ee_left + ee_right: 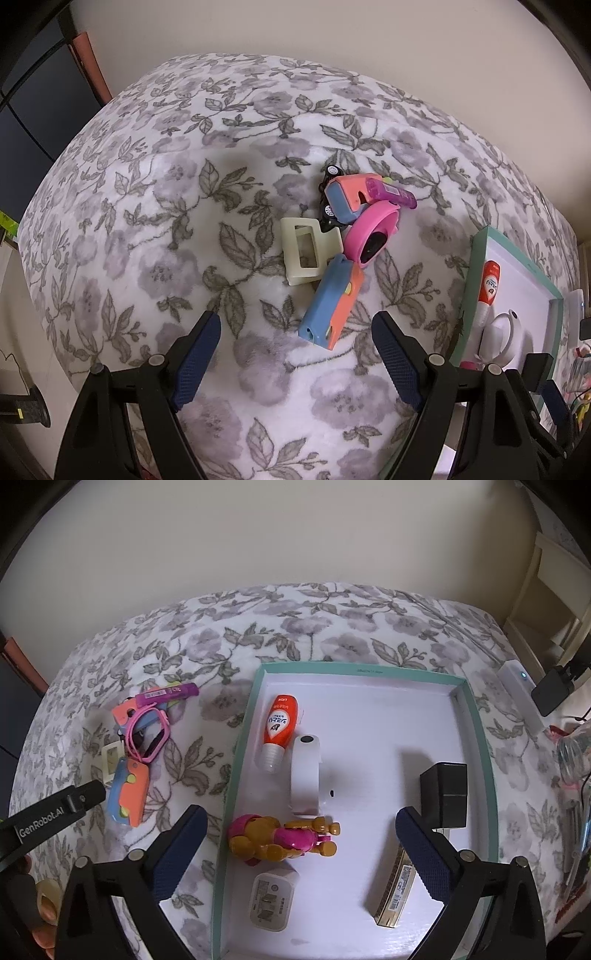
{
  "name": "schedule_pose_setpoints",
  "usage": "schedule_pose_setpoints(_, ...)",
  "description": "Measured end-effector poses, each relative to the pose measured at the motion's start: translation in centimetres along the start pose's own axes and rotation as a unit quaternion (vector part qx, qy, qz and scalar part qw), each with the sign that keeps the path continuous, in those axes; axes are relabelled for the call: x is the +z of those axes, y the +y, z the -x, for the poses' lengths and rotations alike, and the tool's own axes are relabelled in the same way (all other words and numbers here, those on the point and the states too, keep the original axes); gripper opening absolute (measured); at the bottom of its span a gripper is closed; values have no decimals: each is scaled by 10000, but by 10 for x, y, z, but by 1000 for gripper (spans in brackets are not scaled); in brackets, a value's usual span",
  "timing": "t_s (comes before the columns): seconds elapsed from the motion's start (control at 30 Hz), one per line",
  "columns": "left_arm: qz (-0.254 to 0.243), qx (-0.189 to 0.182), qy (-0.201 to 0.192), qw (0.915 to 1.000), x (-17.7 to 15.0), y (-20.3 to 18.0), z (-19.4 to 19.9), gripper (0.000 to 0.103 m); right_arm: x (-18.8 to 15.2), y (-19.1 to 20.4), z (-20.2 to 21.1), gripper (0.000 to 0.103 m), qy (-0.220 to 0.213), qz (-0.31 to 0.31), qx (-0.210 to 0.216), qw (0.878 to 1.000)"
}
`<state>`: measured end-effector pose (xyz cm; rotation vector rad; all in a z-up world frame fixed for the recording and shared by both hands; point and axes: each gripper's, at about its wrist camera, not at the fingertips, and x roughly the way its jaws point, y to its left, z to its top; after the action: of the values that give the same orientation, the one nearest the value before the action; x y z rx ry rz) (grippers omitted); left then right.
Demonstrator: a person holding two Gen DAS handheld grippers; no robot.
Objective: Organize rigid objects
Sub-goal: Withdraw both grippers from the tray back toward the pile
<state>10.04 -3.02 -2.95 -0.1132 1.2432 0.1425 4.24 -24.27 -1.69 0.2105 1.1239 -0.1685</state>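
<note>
On the floral blanket lies a pile of toys: a blue-and-orange block [328,302], a cream hair clip [306,251], a pink watch [373,232], a blue-and-orange toy car [347,195] and a purple tube [395,194]. My left gripper [297,321] hovers open just short of the block, holding nothing. My right gripper [300,814] stands wide open above the teal-rimmed box [236,760]. A pink-and-tan figure [284,840] lies free below it. The box also holds an orange bottle [279,723], a white band [304,771], a white charger [273,897], a black cube [445,794] and a gold slim box [395,893].
The bed meets a cream wall at the back. A white device with a blue light [521,694] and a black adapter [554,690] lie at the bed's right edge, near a clear plastic bottle [576,753]. A dark cabinet [37,110] stands at the left.
</note>
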Motion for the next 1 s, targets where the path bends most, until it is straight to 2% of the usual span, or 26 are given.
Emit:
schedule_pose_setpoints(0.37, 16, 19, 43, 10000, 0, 2, -2, 85, -2, 5, -2, 103, 0, 125, 41, 9999)
schedule_pose_setpoints(0.7, 124, 118, 84, 9998, 4, 12, -5, 84, 1, 5, 0, 103, -28, -1, 51, 10000)
schedule_pose_setpoints(1.0, 424, 271, 0, 9987, 13, 42, -2, 85, 7, 35, 20, 103, -253, 278, 274, 9989)
